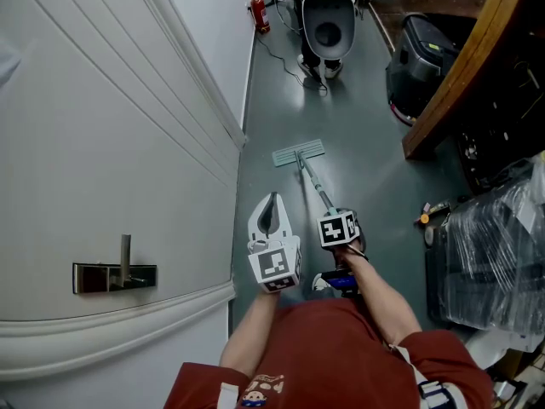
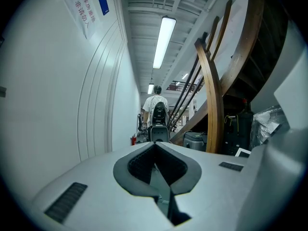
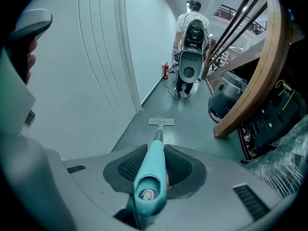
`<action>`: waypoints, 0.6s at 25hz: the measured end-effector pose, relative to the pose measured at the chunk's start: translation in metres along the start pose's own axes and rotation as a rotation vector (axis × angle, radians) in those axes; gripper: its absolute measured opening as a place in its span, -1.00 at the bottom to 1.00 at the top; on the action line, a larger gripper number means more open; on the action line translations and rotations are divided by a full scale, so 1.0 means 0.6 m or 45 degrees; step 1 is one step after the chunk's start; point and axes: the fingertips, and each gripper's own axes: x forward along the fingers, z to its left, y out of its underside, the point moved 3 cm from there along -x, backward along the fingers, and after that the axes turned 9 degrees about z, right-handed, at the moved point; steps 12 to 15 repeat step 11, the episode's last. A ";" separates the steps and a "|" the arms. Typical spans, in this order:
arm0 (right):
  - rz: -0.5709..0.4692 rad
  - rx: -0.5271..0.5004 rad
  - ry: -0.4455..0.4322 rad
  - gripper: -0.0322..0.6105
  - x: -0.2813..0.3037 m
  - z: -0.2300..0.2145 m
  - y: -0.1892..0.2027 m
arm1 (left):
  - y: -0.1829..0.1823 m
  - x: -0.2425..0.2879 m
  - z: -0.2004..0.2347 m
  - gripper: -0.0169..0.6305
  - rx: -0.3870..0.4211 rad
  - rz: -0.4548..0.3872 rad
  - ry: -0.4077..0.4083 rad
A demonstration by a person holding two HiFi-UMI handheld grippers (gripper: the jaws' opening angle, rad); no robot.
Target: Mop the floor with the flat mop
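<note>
Grey-green corridor floor [image 1: 358,177] runs ahead, with a white panelled wall [image 1: 102,143] along its left side that carries a metal handle [image 1: 115,276]. At the far end, against that wall, stands a red fire extinguisher [image 1: 261,14].

The left gripper [image 1: 272,197] hangs just beside the wall's edge. Its jaws meet at the tips with nothing between them.

To its right, the flat mop [image 1: 299,153] has its head flat on the floor ahead of both grippers, set slightly askew to the corridor. The head is a pale green, ribbed rectangle. A thin dark shaft rises from its middle back to a teal grip [image 3: 153,170] with an open, hollow end. The right gripper [image 1: 335,213] is clamped on that grip, one pad on each side.

Farther off, a person [image 3: 193,23] in a white top with a dark backpack stands facing away, behind a white and black machine [image 1: 328,20].

Right of them sits a dark lidded box [image 1: 419,54]; its lid is down, so its contents are hidden. A curved wooden beam [image 1: 464,75] sweeps past it, and a plastic-wrapped bundle [image 1: 498,237] fills the right edge.
</note>
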 end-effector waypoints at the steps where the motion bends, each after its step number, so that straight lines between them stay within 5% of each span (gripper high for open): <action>1: -0.002 0.000 0.002 -0.53 -0.001 0.001 -0.002 | 0.000 0.000 0.001 -0.90 0.001 0.003 0.002; 15: -0.010 -0.008 0.004 -0.53 -0.008 0.006 -0.018 | -0.009 0.009 0.009 -0.90 0.003 0.002 0.014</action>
